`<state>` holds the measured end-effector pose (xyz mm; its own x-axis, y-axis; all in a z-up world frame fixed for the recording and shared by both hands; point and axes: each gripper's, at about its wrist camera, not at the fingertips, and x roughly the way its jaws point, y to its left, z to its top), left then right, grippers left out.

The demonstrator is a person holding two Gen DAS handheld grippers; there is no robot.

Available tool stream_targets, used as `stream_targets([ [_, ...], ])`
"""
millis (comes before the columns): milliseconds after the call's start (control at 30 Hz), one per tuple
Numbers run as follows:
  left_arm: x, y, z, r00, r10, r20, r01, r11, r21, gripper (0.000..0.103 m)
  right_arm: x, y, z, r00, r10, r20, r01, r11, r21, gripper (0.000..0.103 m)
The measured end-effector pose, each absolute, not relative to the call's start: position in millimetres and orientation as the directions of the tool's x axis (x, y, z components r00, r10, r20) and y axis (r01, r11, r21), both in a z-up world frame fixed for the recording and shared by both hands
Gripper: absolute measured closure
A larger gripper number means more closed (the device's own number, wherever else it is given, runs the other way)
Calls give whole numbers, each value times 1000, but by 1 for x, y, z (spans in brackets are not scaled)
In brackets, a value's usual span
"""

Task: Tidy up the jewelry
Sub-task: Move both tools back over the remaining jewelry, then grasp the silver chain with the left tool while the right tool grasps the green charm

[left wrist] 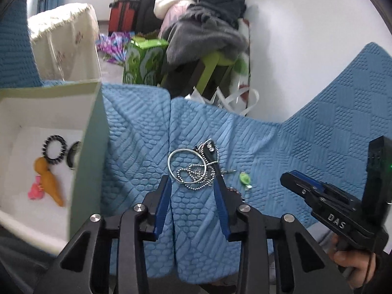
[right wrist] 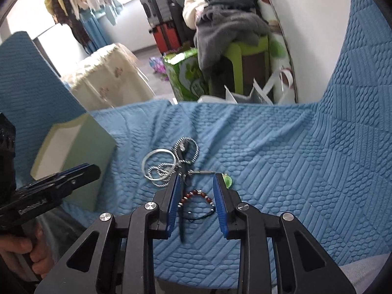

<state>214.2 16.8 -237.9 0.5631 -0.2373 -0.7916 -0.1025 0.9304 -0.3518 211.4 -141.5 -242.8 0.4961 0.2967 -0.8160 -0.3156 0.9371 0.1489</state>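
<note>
On the blue quilted bed cover, the tangled jewelry pile lies just beside the box, so the left tongs and right tongs hover over it, part open, holding nothing.

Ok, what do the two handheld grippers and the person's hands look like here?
Both are black plastic pistol-grip tools. The left gripper and right gripper each have two fingers lined with blue pads, on angular black linkages with round silver pivot pins. The right one has white lettering on its side and a small green light. The right hand has a dark sleeve at the wrist.
</note>
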Motion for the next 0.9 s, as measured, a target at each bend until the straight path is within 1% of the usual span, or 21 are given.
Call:
stream_targets([
  [100, 231, 18, -258, 545, -229, -806, -119, 931, -345, 70, 225, -142, -260, 450, 283, -847, -283, 945, 165, 79],
  [133, 237, 19, -266, 538, -226, -812, -126, 931, -342, 74, 227, -142, -264, 438, 276, -856, -274, 947, 165, 80],
  [167, 243, 21, -273, 531, -223, -818, -132, 931, -339, 74, 231, -142, -271, 419, 267, -868, -261, 951, 167, 80],
  [367, 264, 26, -300, 500, -212, -840, -143, 936, -322, 75, 248, -144, -296, 363, 232, -902, -200, 965, 168, 80],
  [433, 270, 23, -308, 486, -208, -849, -138, 941, -310, 77, 252, -143, -303, 351, 216, -911, -191, 969, 156, 80],
  [500, 276, 22, -315, 476, -202, -856, -132, 946, -297, 77, 255, -143, -310, 336, 202, -920, -180, 972, 148, 81],
  [567, 281, 21, -320, 471, -196, -860, -127, 950, -286, 79, 257, -143, -316, 331, 181, -926, -172, 977, 129, 81],
  [633, 284, 19, -324, 467, -191, -863, -122, 953, -277, 85, 259, -143, -318, 327, 168, -930, -165, 979, 118, 81],
  [700, 287, 16, -324, 472, -176, -864, -110, 960, -256, 85, 262, -142, -321, 328, 138, -935, -167, 982, 87, 81],
  [767, 290, 11, -323, 463, -149, -874, -87, 973, -212, 85, 263, -136, -323, 340, 86, -937, -187, 982, 23, 81],
  [900, 295, 8, -323, 456, -138, -879, -64, 980, -187, 85, 264, -131, -330, 322, 75, -944, -205, 979, 8, 80],
])
